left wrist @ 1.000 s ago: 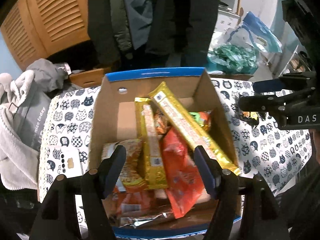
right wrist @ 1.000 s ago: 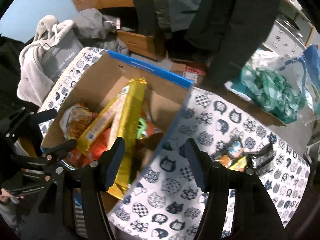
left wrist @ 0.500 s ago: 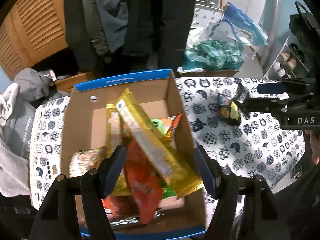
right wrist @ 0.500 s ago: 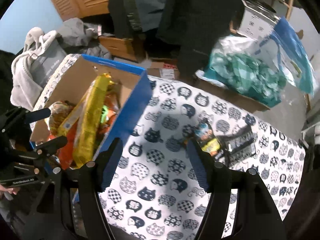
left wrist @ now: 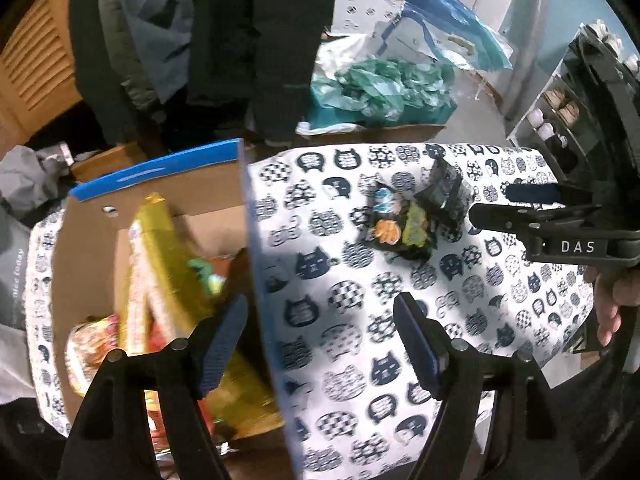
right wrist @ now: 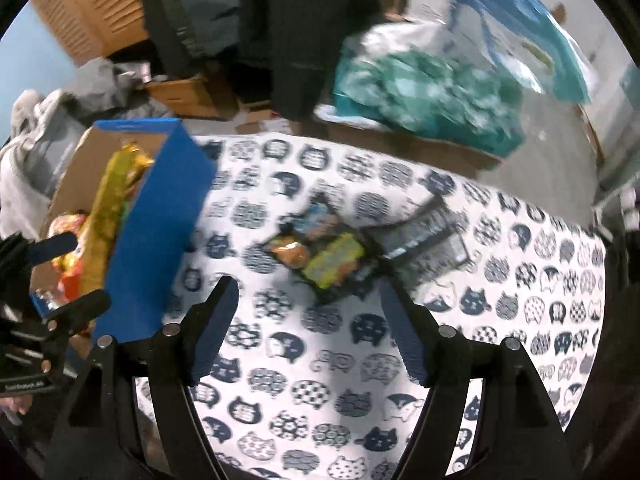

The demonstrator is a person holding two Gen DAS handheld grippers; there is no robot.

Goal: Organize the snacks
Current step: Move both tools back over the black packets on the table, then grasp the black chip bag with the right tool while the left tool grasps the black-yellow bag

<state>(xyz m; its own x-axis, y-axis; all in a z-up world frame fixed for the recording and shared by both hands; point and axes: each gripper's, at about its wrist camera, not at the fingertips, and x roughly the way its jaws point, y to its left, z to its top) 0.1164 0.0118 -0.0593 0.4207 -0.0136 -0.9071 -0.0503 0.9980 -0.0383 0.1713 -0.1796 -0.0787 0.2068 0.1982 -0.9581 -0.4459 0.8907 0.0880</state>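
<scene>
A cardboard box (left wrist: 160, 168) with a blue rim stands on the left of a cat-print tablecloth (left wrist: 360, 360). It holds long gold packs (left wrist: 160, 248) and orange and red packets. A dark snack packet with bright print (right wrist: 320, 256) lies on the cloth, and a black packet (right wrist: 424, 236) touches it on the right. My right gripper (right wrist: 308, 294) hovers just in front of these two, its jaws opening with nothing between them. My left gripper (left wrist: 320, 320) hangs over the box's right wall (left wrist: 256, 280), its jaws also opening and empty. The right gripper (left wrist: 520, 208) shows beside the two packets (left wrist: 400, 228).
Beyond the table's far edge lie a heap of green plastic (right wrist: 420, 96), a blue bag (right wrist: 520, 20) and hanging dark coats (left wrist: 260, 40). Grey clothes (right wrist: 32, 152) pile up left of the box. A shelf with jars (left wrist: 560, 120) stands at the right. A hand (left wrist: 612, 300) grips the right tool.
Both grippers have moved right, from over the box toward the two packets on the cloth. Both pairs of jaws stand wider than before.
</scene>
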